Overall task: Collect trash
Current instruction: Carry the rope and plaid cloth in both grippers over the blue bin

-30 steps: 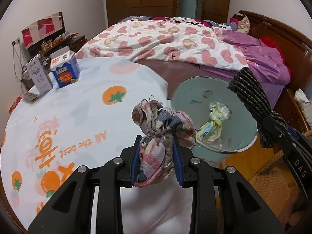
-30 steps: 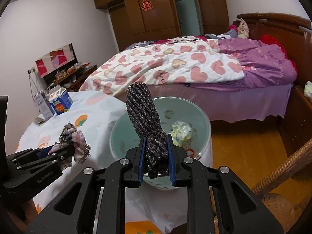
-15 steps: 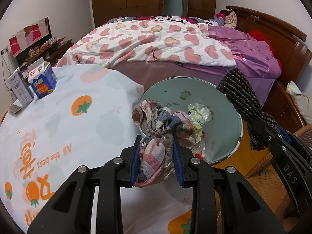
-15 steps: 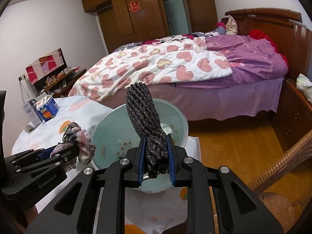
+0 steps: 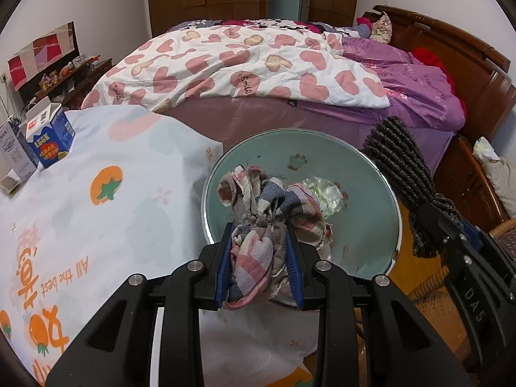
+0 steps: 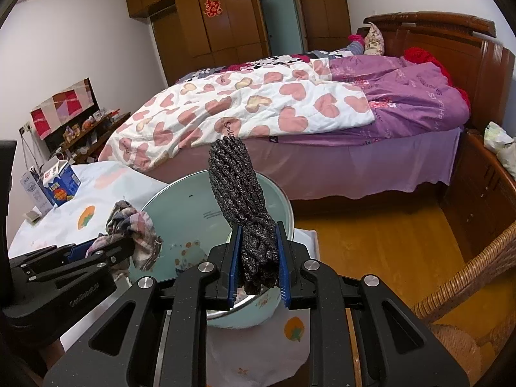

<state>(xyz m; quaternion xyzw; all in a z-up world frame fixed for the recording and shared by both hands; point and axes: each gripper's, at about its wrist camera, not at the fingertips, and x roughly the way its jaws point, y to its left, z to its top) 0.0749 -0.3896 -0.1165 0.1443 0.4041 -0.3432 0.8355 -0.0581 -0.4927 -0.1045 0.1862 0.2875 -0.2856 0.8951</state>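
Bedroom backdrop from the left wrist view: a bed (image 5: 258,74) under a heart-print quilt, and in front a counter (image 5: 96,209) draped in an orange-fruit cloth, with a blue carton (image 5: 51,138) at its far left. The left claw (image 5: 259,264) is clamped on a bunched plaid rag (image 5: 264,222), blue pads pressing both sides, and the rag hangs right over the pale green basin (image 5: 371,200) at the counter's edge. Crumpled wrapper (image 5: 324,193) lies inside the basin. Off to the right, the other claw's dark knitted piece crosses above the rim.

Over to the right wrist view: wooden floor (image 6: 371,251) and a wicker chair (image 6: 477,277) on the right. The right claw (image 6: 258,264) grips a dark knitted bundle (image 6: 240,187) tight, its upper end sticking up above the basin (image 6: 283,200). The left claw (image 6: 106,251) with its rag sits at the basin's left rim.
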